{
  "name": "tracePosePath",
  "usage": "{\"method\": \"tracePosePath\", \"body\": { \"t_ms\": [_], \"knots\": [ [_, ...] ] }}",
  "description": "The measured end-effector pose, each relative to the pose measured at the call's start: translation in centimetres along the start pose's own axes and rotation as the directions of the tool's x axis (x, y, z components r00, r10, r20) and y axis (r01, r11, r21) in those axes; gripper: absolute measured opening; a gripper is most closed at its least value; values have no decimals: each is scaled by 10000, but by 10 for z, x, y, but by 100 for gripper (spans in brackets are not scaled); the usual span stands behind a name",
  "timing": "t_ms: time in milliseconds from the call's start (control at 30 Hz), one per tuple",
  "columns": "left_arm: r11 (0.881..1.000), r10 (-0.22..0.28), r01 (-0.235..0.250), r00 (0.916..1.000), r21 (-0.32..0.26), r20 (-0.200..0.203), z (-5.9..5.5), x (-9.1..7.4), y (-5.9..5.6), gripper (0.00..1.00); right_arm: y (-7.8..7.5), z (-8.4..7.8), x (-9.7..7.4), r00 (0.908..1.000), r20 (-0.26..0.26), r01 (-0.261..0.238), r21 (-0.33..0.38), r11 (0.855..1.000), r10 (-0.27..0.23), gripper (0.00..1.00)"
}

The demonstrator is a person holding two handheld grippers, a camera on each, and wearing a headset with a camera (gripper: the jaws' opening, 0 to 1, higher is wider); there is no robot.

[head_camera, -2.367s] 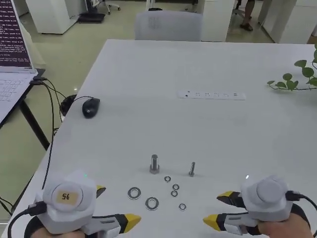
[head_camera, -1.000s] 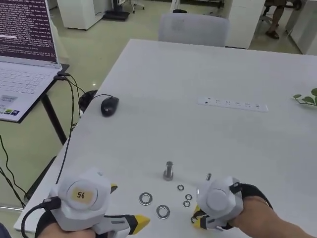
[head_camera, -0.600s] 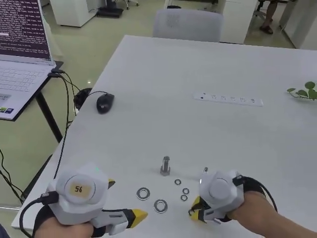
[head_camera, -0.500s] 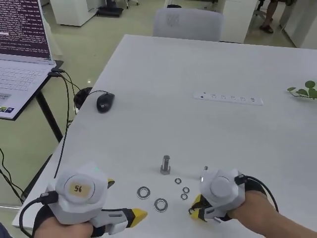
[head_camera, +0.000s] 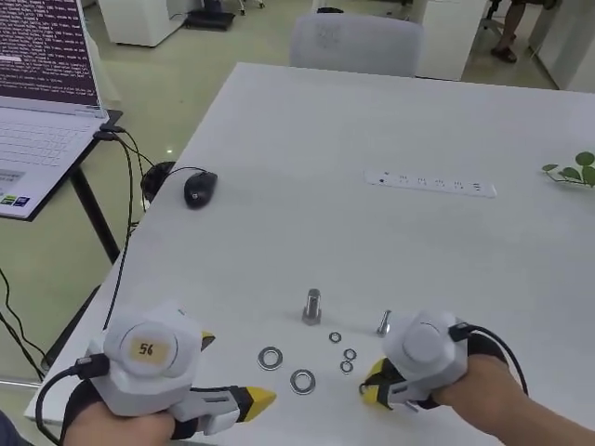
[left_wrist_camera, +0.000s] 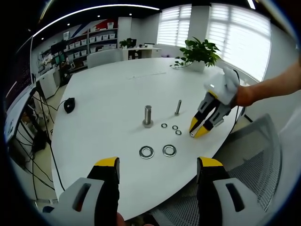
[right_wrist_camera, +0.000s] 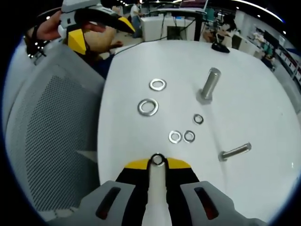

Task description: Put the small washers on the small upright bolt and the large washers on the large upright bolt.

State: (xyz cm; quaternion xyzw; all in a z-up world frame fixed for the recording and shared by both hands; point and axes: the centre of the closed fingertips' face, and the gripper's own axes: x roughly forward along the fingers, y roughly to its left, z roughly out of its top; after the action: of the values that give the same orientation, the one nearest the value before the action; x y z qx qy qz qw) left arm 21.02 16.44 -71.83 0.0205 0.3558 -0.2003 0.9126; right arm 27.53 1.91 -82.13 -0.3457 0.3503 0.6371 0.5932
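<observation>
Just ahead and to the right of our right tongs, which pinch a small washer, the small upright bolt stands vertical on the worktop; our left tongs hang open, farther off.

Bright, even daylight; soft shadows; gripper views bend at the edges.

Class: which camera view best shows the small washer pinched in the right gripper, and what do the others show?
The right gripper view: the small washer sits close up at the tips of the shut right gripper, its ring plain. The left gripper view gives a speck there; in the head view it is too small to tell.
</observation>
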Motion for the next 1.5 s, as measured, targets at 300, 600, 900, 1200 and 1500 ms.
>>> {"method": "tracePosePath", "body": {
  "t_ms": [300,600,900,1200,1500],
  "knots": [
    [10000,4,-4,10000,3,0,0,-1,1,66,-13,1,-19,9985,146,528,269,9982,-532,13],
    [10000,-16,16,10000,36,54,3,0,0,66,-55,15,-60,9842,546,1644,714,9838,-1684,13],
    [10000,-46,46,10000,31,68,4,1,-1,67,-92,28,-70,9760,278,2142,623,9748,-2162,13],
    [9999,111,-110,9999,-111,90,2,-2,5,67,-96,29,-62,9788,-144,2047,394,9780,-2043,13],
    [9998,141,-140,9999,-167,76,1,-3,6,67,-96,27,-58,9808,-339,1937,457,9800,-1923,13]
  ]
}}
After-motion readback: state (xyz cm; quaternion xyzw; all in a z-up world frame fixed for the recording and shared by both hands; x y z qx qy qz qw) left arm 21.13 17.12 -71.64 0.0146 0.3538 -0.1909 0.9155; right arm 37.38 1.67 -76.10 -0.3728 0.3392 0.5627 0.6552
